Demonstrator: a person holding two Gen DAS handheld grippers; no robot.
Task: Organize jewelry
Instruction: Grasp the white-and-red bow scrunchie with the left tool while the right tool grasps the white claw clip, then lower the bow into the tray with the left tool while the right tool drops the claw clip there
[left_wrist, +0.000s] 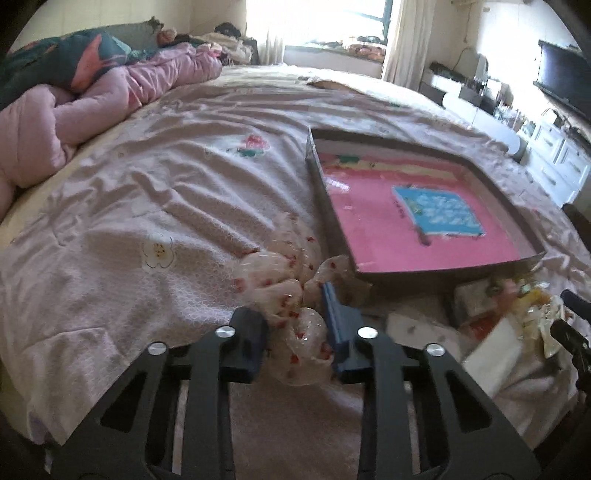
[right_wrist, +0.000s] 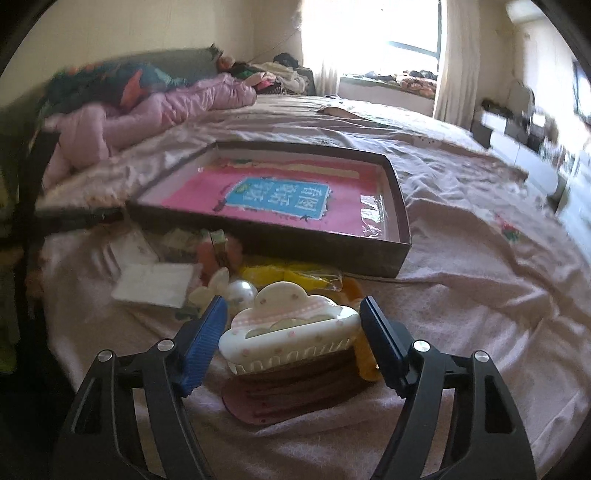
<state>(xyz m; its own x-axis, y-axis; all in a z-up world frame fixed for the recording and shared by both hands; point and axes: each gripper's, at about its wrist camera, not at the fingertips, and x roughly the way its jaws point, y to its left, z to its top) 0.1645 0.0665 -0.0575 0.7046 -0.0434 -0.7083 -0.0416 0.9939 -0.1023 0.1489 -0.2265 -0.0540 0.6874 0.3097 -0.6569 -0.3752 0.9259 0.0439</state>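
Left tool (left_wrist: 301, 314) pinching a scrunchie (left_wrist: 280, 273); right tool (right_wrist: 293, 328) straddling a hair claw (right_wrist: 291, 332).

Scrunchie lies on the bed just left of the box (left_wrist: 424, 269), nipped narrow between the pads. Claw sits between the right tool's wide, untouching pads, long axis crosswise, box directly beyond it.

2 low wrist views, shared box tray (left_wrist: 424, 206) (right_wrist: 273, 236)
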